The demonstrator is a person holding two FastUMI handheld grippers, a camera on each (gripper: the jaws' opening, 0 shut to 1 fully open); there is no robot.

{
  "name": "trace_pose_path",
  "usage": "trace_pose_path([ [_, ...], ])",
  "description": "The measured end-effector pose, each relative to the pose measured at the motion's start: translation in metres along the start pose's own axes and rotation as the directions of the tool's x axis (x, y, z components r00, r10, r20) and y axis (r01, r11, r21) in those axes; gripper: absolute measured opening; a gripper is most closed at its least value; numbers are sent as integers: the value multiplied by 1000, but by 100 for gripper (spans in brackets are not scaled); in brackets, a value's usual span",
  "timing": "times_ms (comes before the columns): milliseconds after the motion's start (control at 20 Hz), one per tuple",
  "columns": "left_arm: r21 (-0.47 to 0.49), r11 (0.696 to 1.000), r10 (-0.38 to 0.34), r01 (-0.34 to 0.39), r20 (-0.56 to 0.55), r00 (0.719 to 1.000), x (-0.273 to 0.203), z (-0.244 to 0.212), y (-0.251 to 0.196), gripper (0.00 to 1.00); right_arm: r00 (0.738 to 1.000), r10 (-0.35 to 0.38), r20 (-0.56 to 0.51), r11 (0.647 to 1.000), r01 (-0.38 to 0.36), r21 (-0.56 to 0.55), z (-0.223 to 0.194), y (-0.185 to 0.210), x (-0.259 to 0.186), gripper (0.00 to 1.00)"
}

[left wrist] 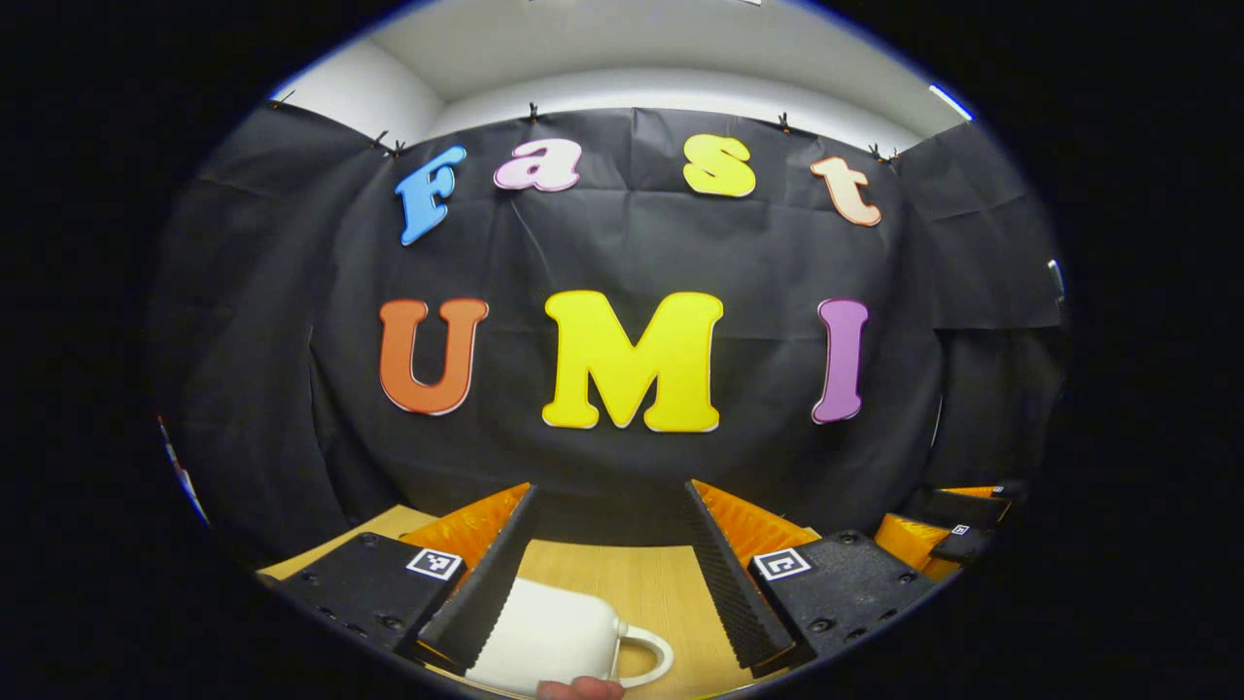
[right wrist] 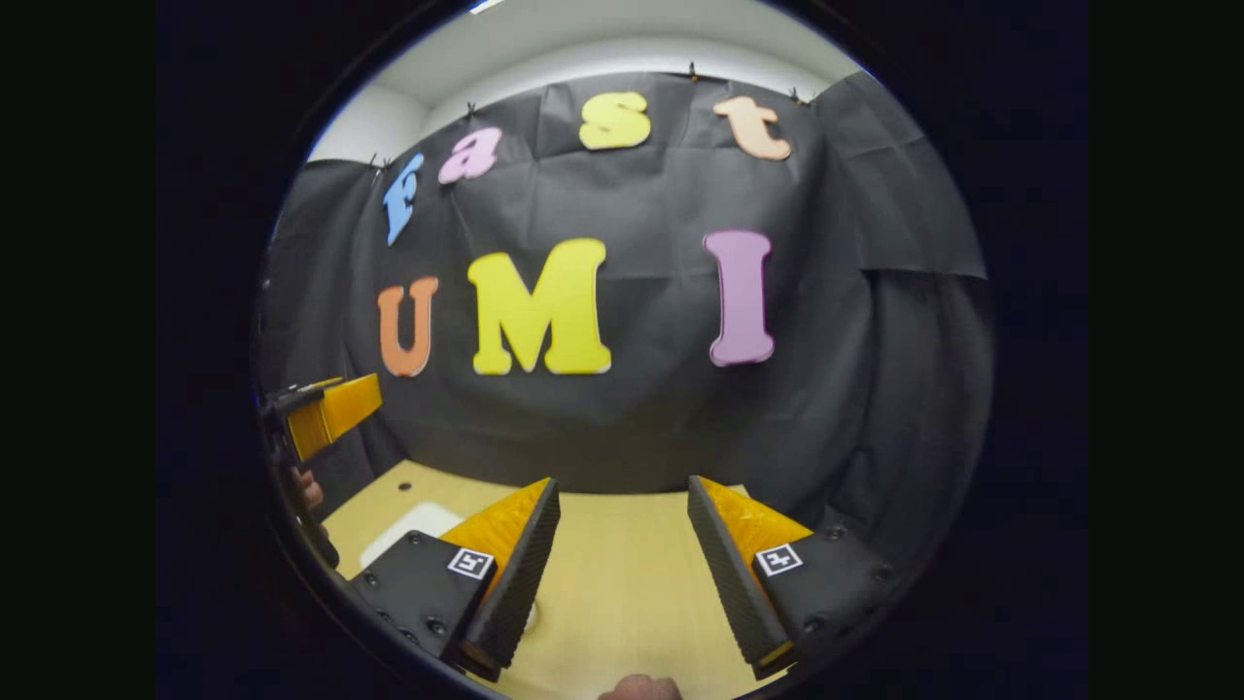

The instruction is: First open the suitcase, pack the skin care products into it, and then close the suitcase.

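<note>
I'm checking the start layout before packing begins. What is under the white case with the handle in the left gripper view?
The white case rests on the wooden table. Its near part is cut off, and the left hand-held gripper, open above it, covers its left edge. Its contents cannot be seen.

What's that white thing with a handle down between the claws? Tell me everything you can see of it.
It looks like a small white suitcase, smooth and hard-shelled with rounded corners, lying closed on the pale wooden table. A looped white handle sticks out of its right side. It sits low in the left gripper view, between the open fingers of the left gripper, close to the left finger; whether that finger touches it is unclear. Its near edge is cut off.
</note>
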State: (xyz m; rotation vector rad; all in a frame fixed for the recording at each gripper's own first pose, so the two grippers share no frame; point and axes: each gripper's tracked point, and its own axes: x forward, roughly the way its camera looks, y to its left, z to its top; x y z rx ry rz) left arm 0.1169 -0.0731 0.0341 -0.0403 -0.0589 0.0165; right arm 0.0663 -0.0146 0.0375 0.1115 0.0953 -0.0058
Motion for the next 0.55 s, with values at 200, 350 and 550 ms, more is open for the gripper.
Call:
trace_pose_path([
  [200,-68,997,24,-24,4,1000,-3,1,11,95,995,2,98,1000,-2,-4,19,21,-4,80],
  [350,-80,996,25,-26,-17,1000,-4,-6,15,95,994,11,107,999,-7,-37,19,31,-4,80],
  [550,-80,997,6,-7,-18,1000,-8,-9,15,95,993,29,111,996,-20,-82,18,45,-8,79],
])
